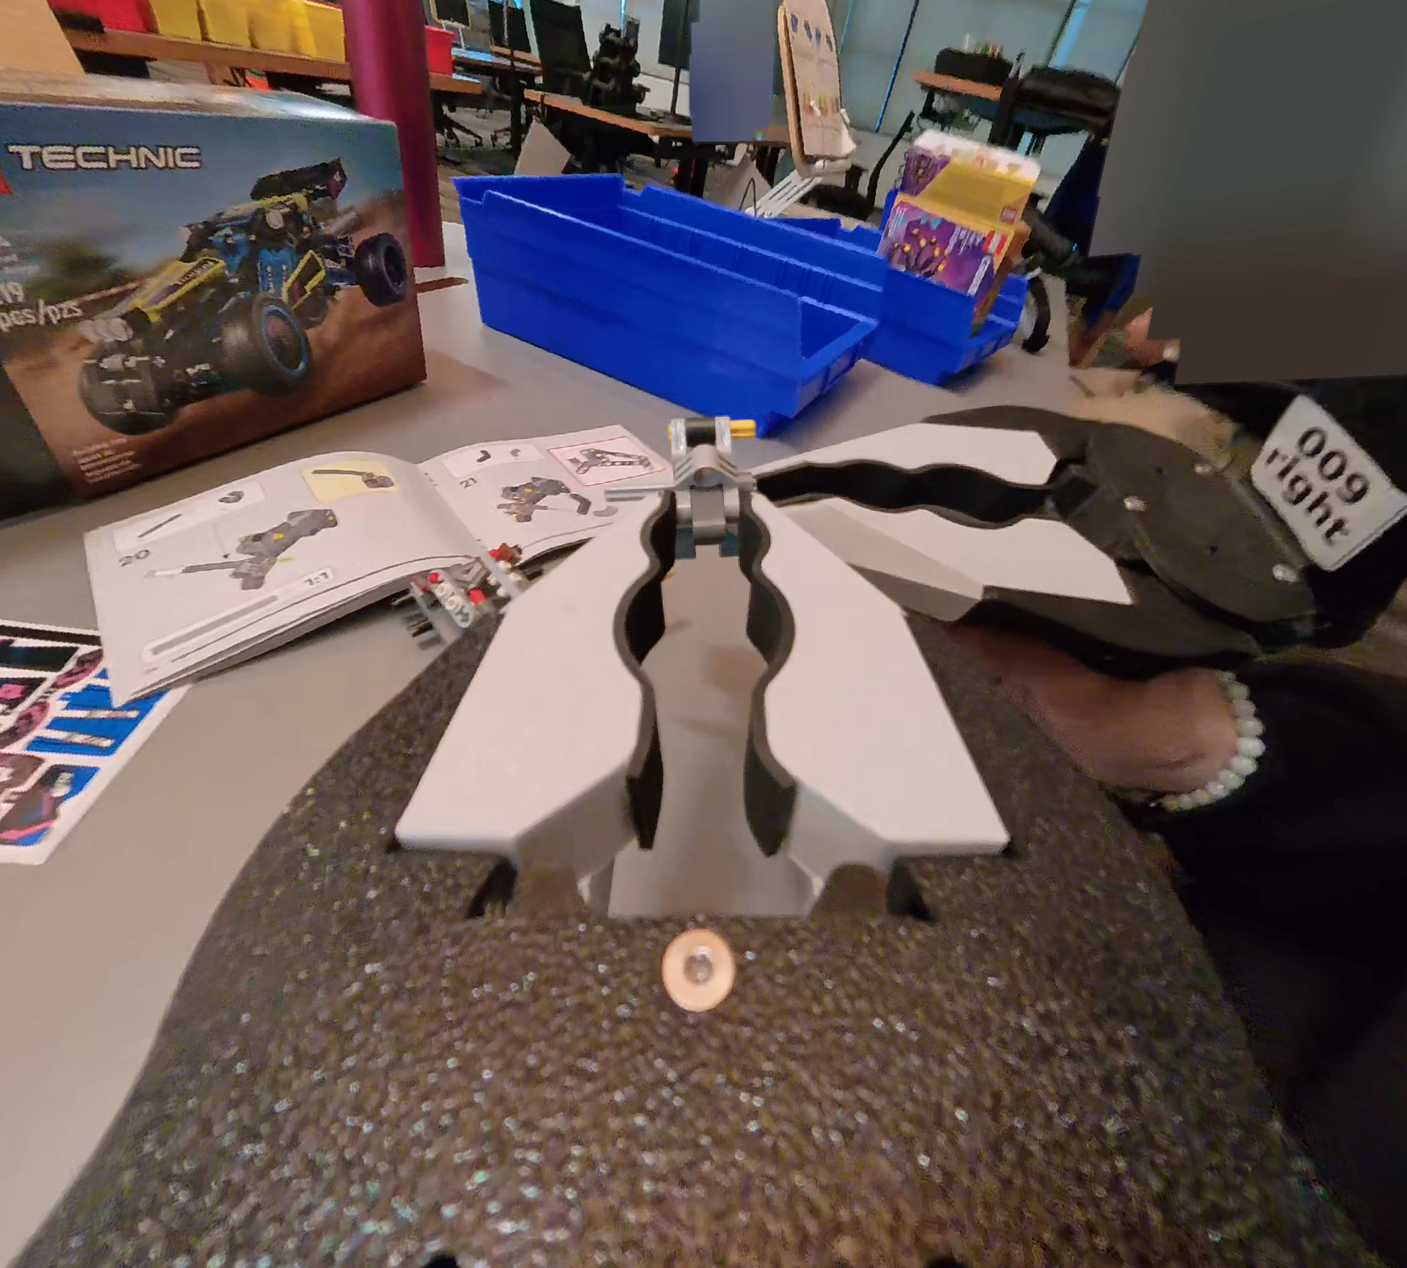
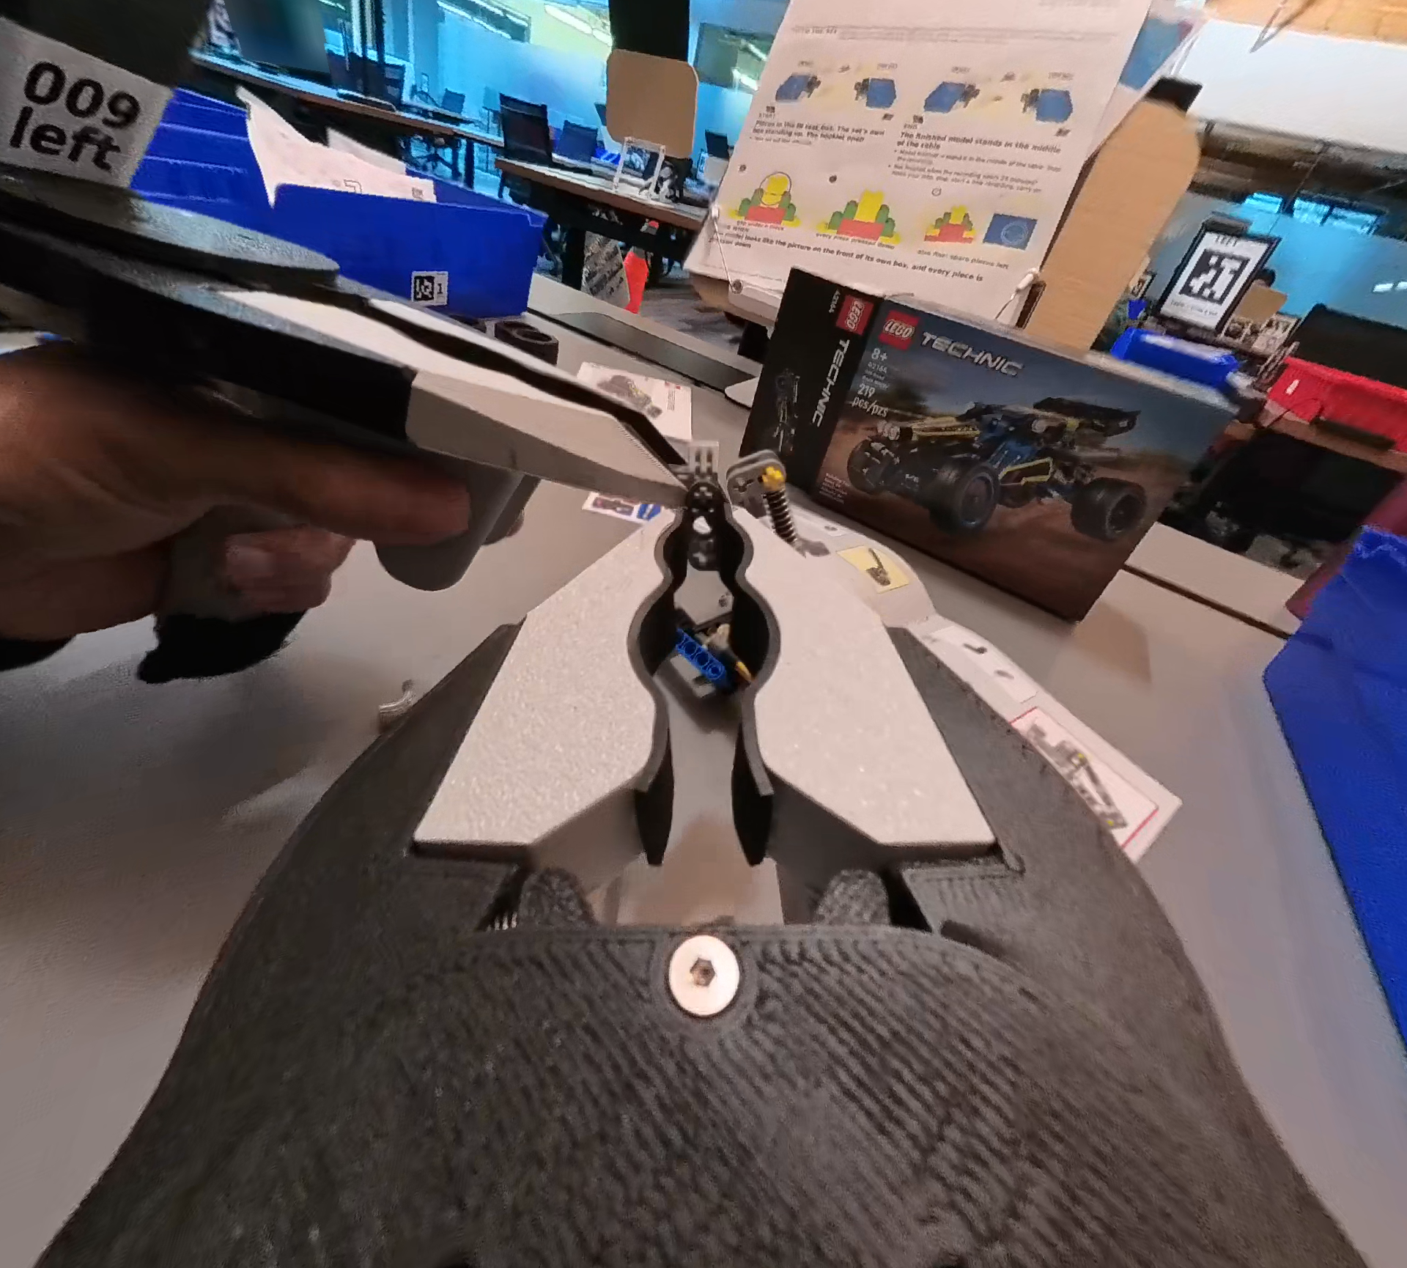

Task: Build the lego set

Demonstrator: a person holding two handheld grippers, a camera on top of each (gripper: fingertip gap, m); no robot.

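Note:
A small grey lego assembly (image 1: 704, 470) with a black-and-yellow shock absorber (image 1: 712, 428) on top is held above the table between both grippers. My left gripper (image 1: 704, 519) is shut on its grey lower part. My right gripper (image 1: 761, 485) comes in from the right and is shut on the same assembly. In the right wrist view my right gripper (image 2: 702, 523) pinches a black beam (image 2: 700, 535) of the assembly. The shock absorber (image 2: 776, 504) hangs to the right, and the left gripper (image 2: 674, 466) meets the grey top from the left.
An open instruction booklet (image 1: 304, 546) lies on the grey table, with loose parts (image 1: 464, 592) at its edge and a sticker sheet (image 1: 53, 736) at left. The set's box (image 1: 205, 287) stands behind, with blue bins (image 1: 670, 287) at back right. Another blue bin (image 2: 1355, 736) is nearby. Only a small space, under 4 cm, lies between the two pairs of fingers.

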